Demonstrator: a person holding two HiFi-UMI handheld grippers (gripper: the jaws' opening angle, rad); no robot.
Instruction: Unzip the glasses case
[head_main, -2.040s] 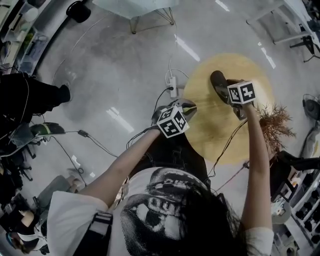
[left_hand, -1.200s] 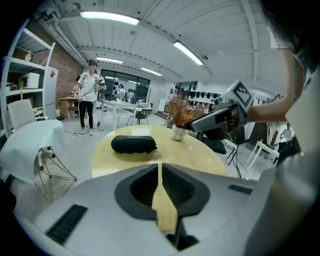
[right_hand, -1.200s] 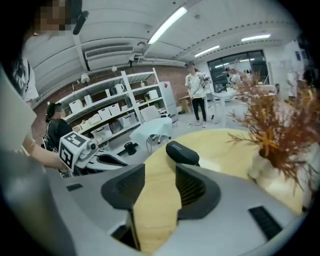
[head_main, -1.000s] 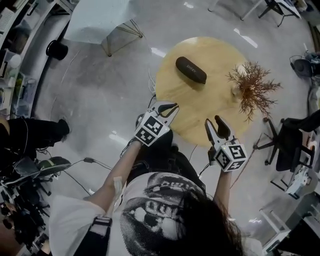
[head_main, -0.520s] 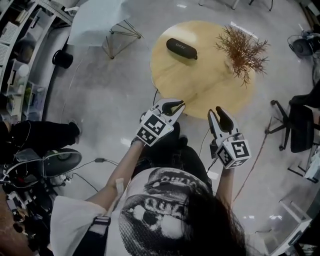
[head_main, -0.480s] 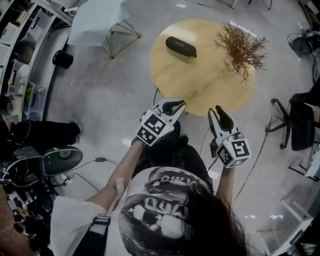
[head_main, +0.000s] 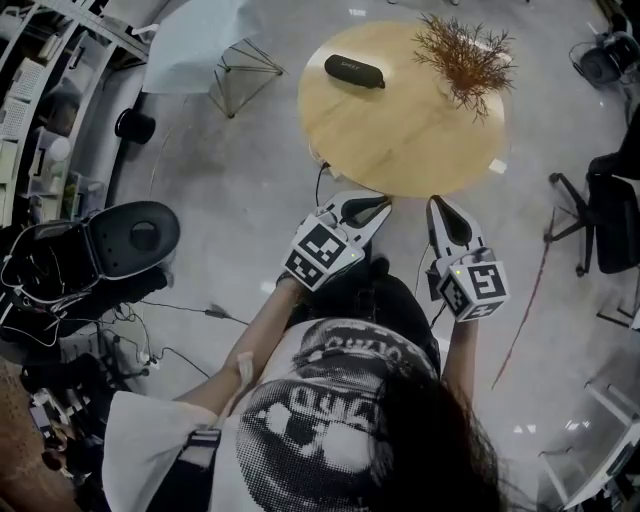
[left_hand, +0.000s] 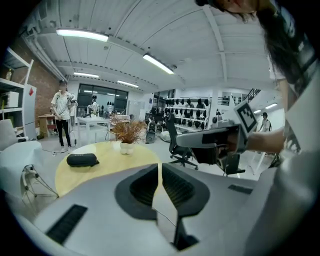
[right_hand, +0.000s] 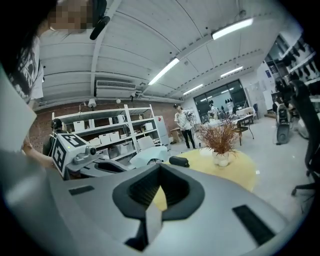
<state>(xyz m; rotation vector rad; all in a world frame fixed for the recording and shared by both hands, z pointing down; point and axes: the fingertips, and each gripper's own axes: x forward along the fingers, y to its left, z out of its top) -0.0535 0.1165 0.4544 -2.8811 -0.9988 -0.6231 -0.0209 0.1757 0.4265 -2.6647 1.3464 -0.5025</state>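
The black glasses case (head_main: 354, 71) lies zipped on the far left part of the round wooden table (head_main: 400, 130); I also see the case (left_hand: 82, 159) in the left gripper view and small (right_hand: 178, 161) in the right gripper view. Both grippers hang off the table's near edge, well short of the case. My left gripper (head_main: 378, 207) is shut with nothing in it, its jaws meeting (left_hand: 160, 167). My right gripper (head_main: 441, 206) has just been closing and is now shut on nothing (right_hand: 160, 174).
A dried branch plant in a white vase (head_main: 462, 50) stands on the table's far right. A black office chair (head_main: 612, 190) is at the right, a wire-frame stand (head_main: 240, 70) beyond the table's left, a black seat (head_main: 135, 235) and cables on the floor at left. A person (left_hand: 62, 120) stands far behind.
Both grippers have drawn back from the table toward the body, so the table and case sit farther away. The right gripper's jaws have gone from open to shut.
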